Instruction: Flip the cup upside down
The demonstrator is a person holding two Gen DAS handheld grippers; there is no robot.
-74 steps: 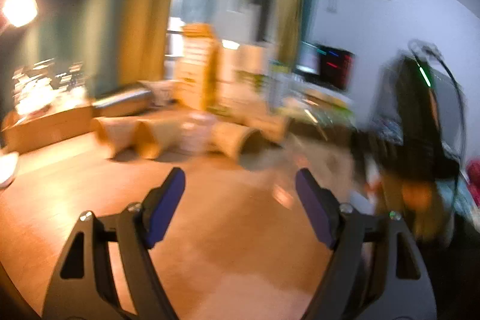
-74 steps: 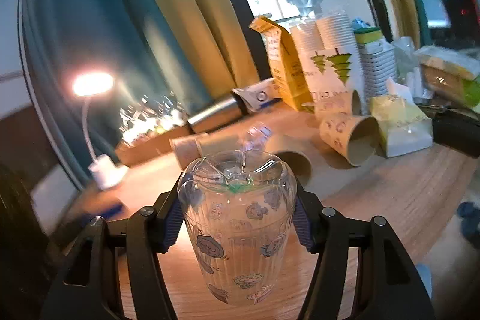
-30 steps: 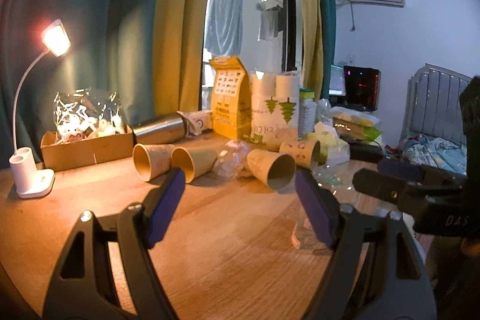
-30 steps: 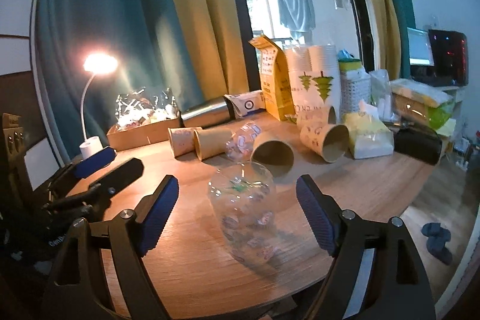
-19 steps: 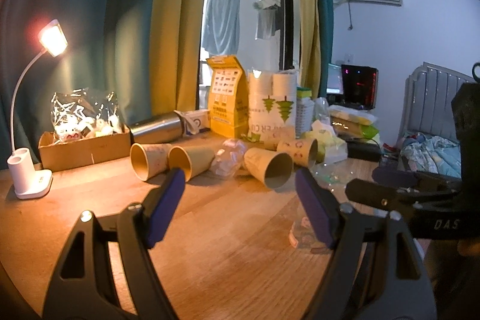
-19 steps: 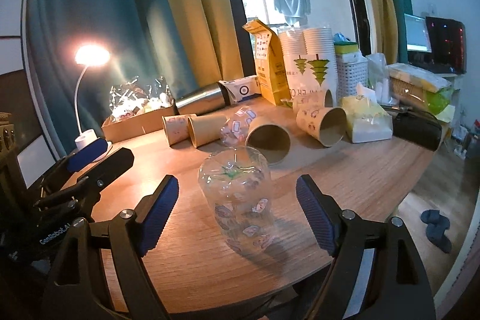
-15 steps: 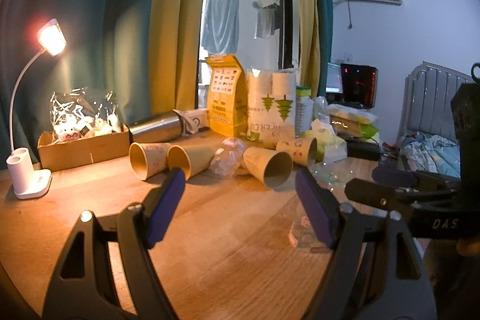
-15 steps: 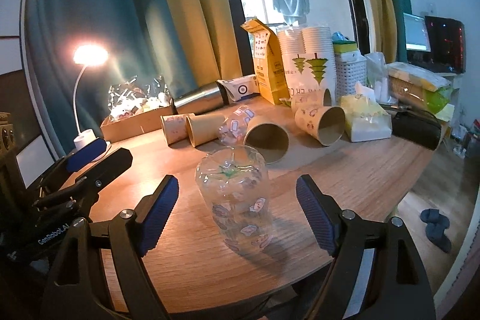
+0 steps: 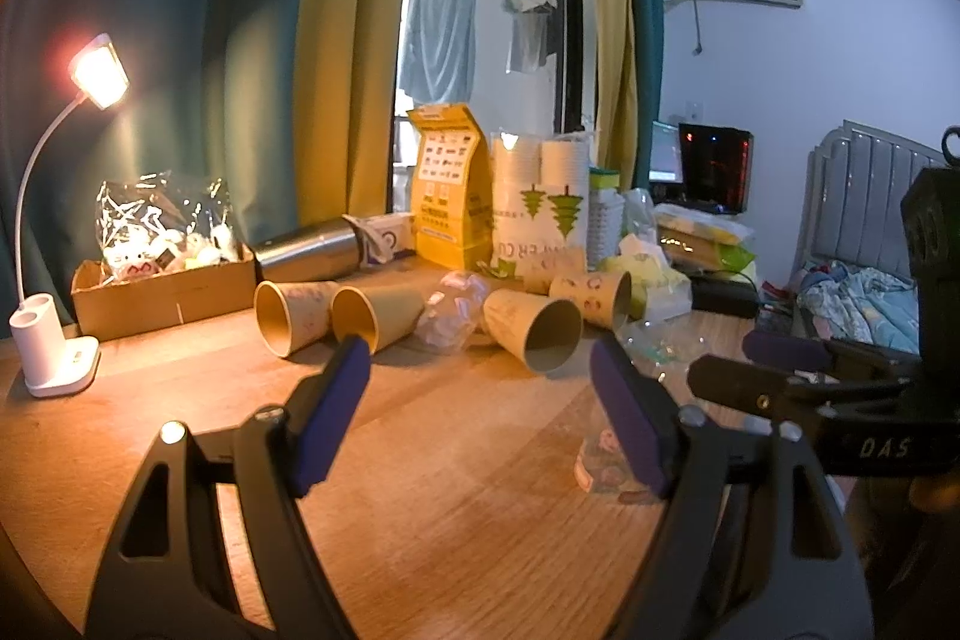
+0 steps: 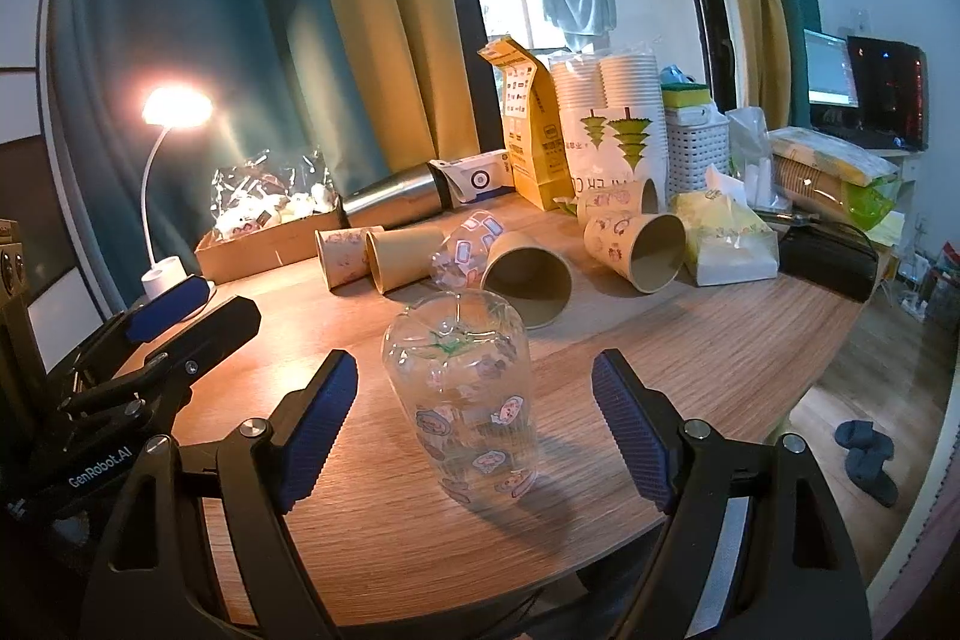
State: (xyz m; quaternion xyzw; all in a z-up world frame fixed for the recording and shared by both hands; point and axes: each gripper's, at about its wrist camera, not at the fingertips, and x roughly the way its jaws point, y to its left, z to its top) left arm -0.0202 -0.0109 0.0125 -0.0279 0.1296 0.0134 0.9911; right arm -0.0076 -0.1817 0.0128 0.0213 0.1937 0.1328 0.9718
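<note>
Cup-wise you're dealing with a clear plastic cup point(image 10: 465, 400) with little cartoon stickers printed on it, and my guess is it's super light, thin-walled and a bit slick, so it'll squash or squirt out if you clamp hard. If you need to take it again, I'd go for the middle of the wall, both pads flat on opposite sides, not up near the closed end where it rounds off.

Going left to right: your left gripper point(image 9: 474, 415) is spread wide with nothing in it, hovering over bare wooden table point(image 9: 456, 514). From its camera the cup point(image 9: 600, 460) sits just past the right-hand pad, partly hidden behind it, so it's off to that side and not between those jaws.

Middle of the table, further back, there's a row of paper cups point(image 10: 528, 280) lying on their sides, well apart from yours.

Then your right gripper point(image 10: 474, 424): also wide open, holding nothing. The cup stands on the table right between its two blue pads, clear gap on each side, touching neither. Closed end is up and the mouth is down on the wood, so the flip looks done to me and it's standing a touch tilted in the fisheye, can't tell if that's real
</note>
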